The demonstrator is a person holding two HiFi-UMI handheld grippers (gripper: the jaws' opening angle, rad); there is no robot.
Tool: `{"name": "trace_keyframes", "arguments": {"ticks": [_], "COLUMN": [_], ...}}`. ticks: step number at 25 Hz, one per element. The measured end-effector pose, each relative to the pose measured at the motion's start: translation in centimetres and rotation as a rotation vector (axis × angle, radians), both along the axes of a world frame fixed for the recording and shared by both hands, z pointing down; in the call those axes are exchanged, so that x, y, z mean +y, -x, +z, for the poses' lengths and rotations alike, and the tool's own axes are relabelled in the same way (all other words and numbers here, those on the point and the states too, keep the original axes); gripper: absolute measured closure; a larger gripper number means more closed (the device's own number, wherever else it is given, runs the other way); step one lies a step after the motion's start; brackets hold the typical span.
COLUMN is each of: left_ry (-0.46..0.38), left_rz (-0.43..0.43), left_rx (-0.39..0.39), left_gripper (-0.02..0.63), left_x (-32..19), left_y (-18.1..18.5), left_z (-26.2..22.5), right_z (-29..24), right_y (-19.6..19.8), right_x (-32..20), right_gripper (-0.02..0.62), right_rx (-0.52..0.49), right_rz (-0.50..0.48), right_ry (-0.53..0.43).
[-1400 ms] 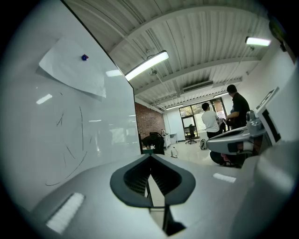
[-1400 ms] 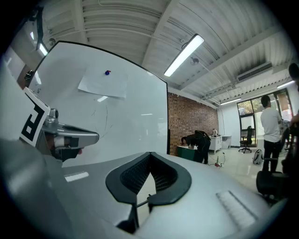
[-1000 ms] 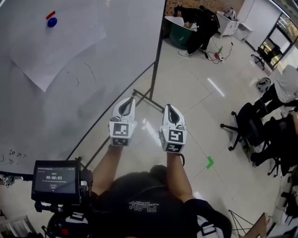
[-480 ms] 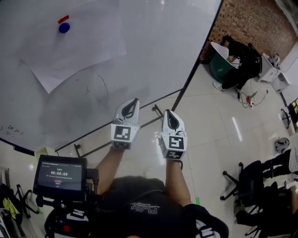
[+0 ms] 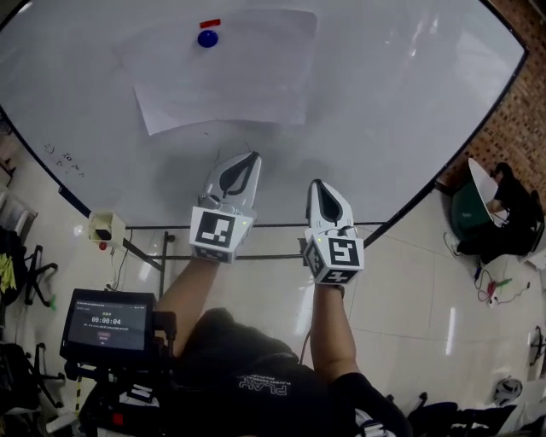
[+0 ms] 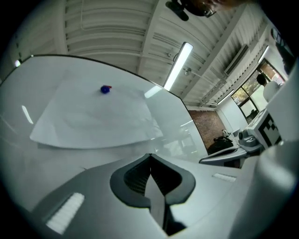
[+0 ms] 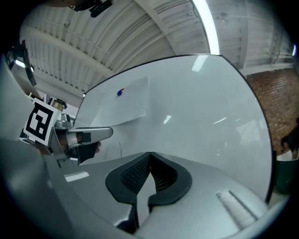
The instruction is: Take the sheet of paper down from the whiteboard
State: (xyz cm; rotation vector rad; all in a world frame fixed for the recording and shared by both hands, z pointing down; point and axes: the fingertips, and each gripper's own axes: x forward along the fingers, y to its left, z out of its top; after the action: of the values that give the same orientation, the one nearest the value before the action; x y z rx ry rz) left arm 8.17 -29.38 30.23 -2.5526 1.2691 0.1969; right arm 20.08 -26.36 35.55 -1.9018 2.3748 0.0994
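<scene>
A white sheet of paper (image 5: 223,72) hangs on the whiteboard (image 5: 401,94), pinned near its top left by a round blue magnet (image 5: 207,38) with a small red magnet (image 5: 210,23) just above it. My left gripper (image 5: 248,156) is shut and empty, pointing at the board a little below the sheet's lower edge. My right gripper (image 5: 317,183) is shut and empty too, lower and to the right, off the paper. In the left gripper view the sheet (image 6: 93,119) and blue magnet (image 6: 105,89) lie ahead above the jaws. The right gripper view shows the sheet (image 7: 122,106) at upper left.
The whiteboard stands on a dark metal frame (image 5: 256,256) with feet on the tiled floor. A small white box (image 5: 104,229) sits at the frame's left. A monitor (image 5: 107,325) is mounted at my lower left. A person (image 5: 503,218) and a green bin are at far right.
Both grippers have risen and swung from pointing at the floor to facing the whiteboard. The view turned onto the board, so the paper now lies straight ahead above them.
</scene>
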Motion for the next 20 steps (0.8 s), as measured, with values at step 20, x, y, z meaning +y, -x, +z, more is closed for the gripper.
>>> {"name": "trace_keyframes", "arguments": {"ticks": [20], "left_ry": [-0.282], "left_rz": [-0.276], "left_rx": [-0.045], "left_gripper": [0.414], "left_x": [-5.4], "left_y": [7.5], "left_z": [-17.8], "right_z": [-7.5], "right_y": [4.2], "right_x": [-5.5], "right_gripper": [0.413], "right_rx": [-0.249], "right_rz": [-0.356], "right_ry": [-0.092]}}
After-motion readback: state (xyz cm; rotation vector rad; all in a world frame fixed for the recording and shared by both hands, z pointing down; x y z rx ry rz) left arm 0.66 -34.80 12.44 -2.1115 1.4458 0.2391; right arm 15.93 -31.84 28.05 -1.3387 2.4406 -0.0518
